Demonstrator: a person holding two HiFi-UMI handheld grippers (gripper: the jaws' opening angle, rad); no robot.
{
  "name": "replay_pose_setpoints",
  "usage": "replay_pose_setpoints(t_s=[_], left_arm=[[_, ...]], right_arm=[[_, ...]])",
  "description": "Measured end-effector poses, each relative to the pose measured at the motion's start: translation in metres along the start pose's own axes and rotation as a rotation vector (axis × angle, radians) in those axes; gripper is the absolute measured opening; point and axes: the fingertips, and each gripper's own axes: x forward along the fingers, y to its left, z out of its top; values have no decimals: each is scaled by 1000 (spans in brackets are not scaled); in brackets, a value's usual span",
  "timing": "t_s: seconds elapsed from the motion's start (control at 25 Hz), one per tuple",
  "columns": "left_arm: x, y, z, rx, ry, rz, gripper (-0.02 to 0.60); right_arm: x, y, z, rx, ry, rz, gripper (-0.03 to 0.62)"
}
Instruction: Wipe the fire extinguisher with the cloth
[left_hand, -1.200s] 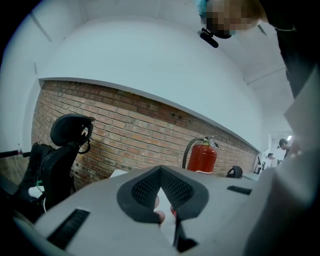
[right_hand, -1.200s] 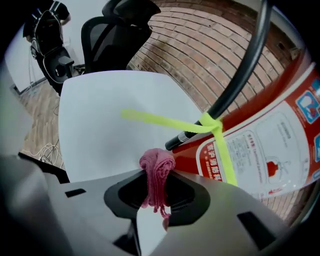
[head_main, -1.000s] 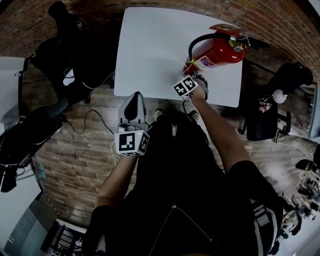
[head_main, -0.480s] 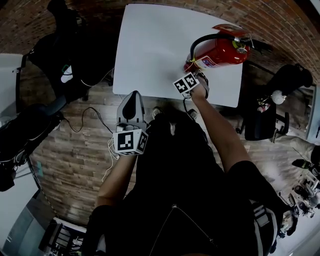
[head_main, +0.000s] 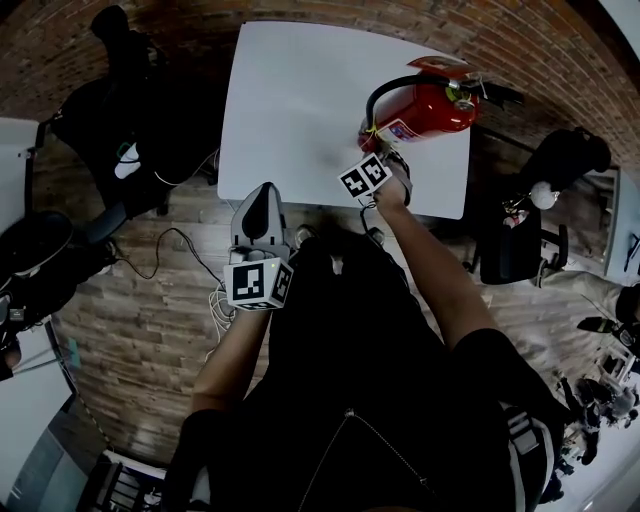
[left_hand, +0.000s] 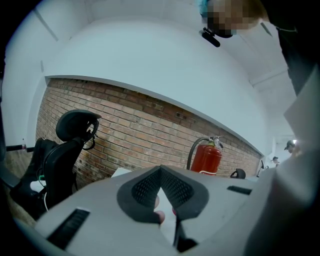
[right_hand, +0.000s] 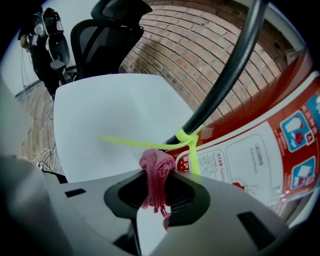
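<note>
- Standing by the white worktop (head_main: 290, 100), I see the red extinguisher (head_main: 425, 108) on its right side, near the edge closest to the person. The left gripper view shows it upright in front of a brick wall.
- The right claw (head_main: 378, 152) is pushed up to the foot of the cylinder. Its jaws are pinched together on a bunched pink cloth (right_hand: 156, 172), and a rolled wad of it sticks out past the tips.
- That wad sits right at the printed label on the red body, just beside the yellow tie (right_hand: 189, 137) that binds the black hose (right_hand: 225, 85). It looks pressed to the label, though I can't be sure it touches.
- The left claw (head_main: 262, 212) hangs over the floor, short of the worktop's near edge and well apart from the extinguisher. Its pads meet at the tips and there is nothing between them.
- As I judge it, the cloth is gripped and brought to the cylinder, so the wiping is at most under way at the lower end.
- Nothing on the surface shows which parts have been rubbed. The upper body, the valve head and the far side all look left to do.
- With only one claw on it, the extinguisher might shift if pressed hard. The idle left claw could steady it.
</note>
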Motion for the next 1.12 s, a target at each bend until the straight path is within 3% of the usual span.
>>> replay_pose_setpoints(t_s=[0.48,1.12], left_arm=[[5,-11,8,0,-20,-29,11],[7,-24,19,8,-45,-58,11]], right_arm=[[-39,-21,7,-71,-52,-66,107],[-86,-42,8,-83,-108,-126,107]])
